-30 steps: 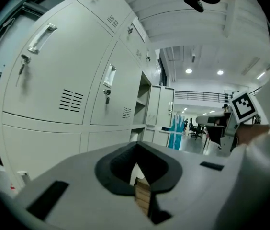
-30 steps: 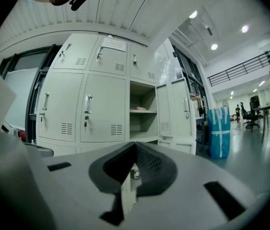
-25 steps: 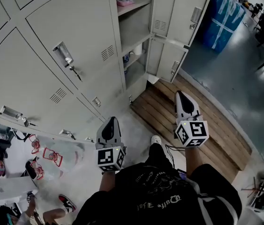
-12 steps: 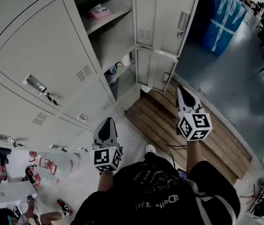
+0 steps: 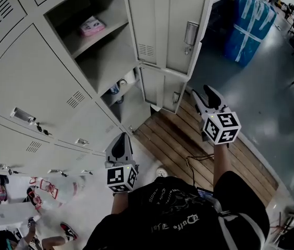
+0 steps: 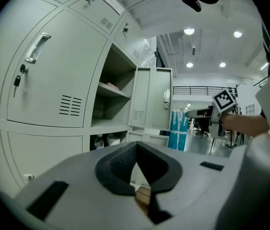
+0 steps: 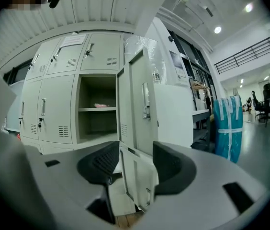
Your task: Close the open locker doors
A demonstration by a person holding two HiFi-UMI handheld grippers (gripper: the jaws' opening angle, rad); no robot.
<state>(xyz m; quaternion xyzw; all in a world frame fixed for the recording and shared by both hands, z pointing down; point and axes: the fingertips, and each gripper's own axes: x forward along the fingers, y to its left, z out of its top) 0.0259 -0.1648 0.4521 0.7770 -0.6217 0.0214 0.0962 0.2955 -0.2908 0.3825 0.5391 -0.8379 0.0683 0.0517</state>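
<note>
Nearest, held the left gripper clenched, pads together on nothing, low and to the left, short of the lockers. Carried the right gripper farther out over the wooden pallet and had just been spreading its jaws, now released wide, with nothing between them. Glimpsed the lower open door through the gap, well apart yet. Closed in on the lockers over the last second, bringing the open column from the far right toward the middle of the head view. Beyond the right gripper, found both doors swung out to the right: the lower beside a compartment with small items, the upper open door above it, beside shelves bearing a pink package. Touched neither door so far. Judged the freshly opened right gripper as readied to meet the lower door's edge and swing it leftward; left both doors still to shut.
</note>
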